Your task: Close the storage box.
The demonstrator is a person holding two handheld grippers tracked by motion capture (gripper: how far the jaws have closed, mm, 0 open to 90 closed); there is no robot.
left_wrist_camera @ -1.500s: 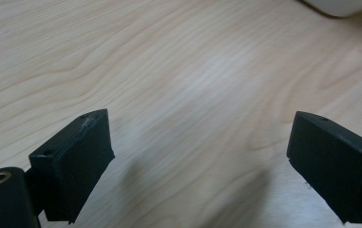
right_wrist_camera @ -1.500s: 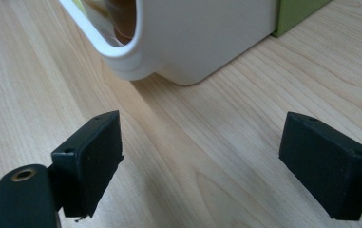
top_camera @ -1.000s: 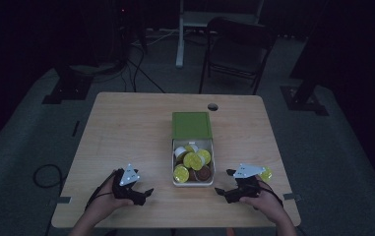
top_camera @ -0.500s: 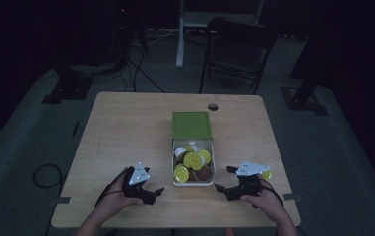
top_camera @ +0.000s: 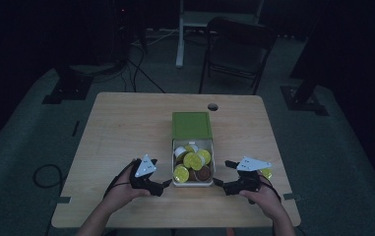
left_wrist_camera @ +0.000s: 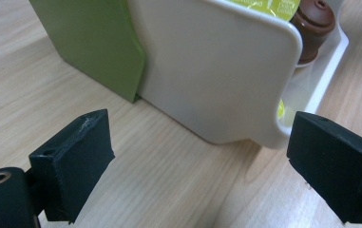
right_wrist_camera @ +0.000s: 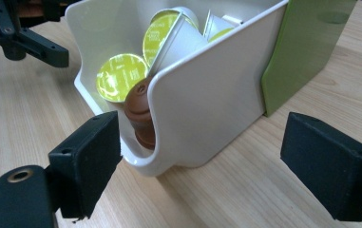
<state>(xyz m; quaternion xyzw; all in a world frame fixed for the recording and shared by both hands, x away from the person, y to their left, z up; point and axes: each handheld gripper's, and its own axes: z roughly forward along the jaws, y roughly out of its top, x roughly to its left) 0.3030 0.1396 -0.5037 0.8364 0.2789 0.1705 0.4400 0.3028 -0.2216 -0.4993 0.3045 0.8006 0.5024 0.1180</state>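
A white tray (top_camera: 211, 156) slides out of a green sleeve (top_camera: 191, 125) at the table's middle. It holds several yellow-lidded capsules (top_camera: 193, 160) and a brown capsule (top_camera: 203, 173). My left gripper (top_camera: 161, 187) is open just left of the tray's front corner. In the left gripper view the tray's side wall (left_wrist_camera: 216, 71) and the sleeve (left_wrist_camera: 88, 42) lie just beyond the open left gripper (left_wrist_camera: 207, 166). My right gripper (top_camera: 223, 173) is open at the tray's right front corner. In the right gripper view the tray (right_wrist_camera: 207, 109), a yellow lid (right_wrist_camera: 119, 76) and the brown capsule (right_wrist_camera: 138, 111) sit ahead of the open right gripper (right_wrist_camera: 216, 161).
One loose yellow capsule (top_camera: 266, 173) lies on the table beside the right hand. A cable hole (top_camera: 213, 106) sits behind the sleeve. A dark chair (top_camera: 236, 44) stands beyond the far table edge. Bare wood (top_camera: 121, 132) stretches to the left.
My left gripper has moved right, up to the tray's left front corner. The right gripper has stayed almost still by the tray's right side.
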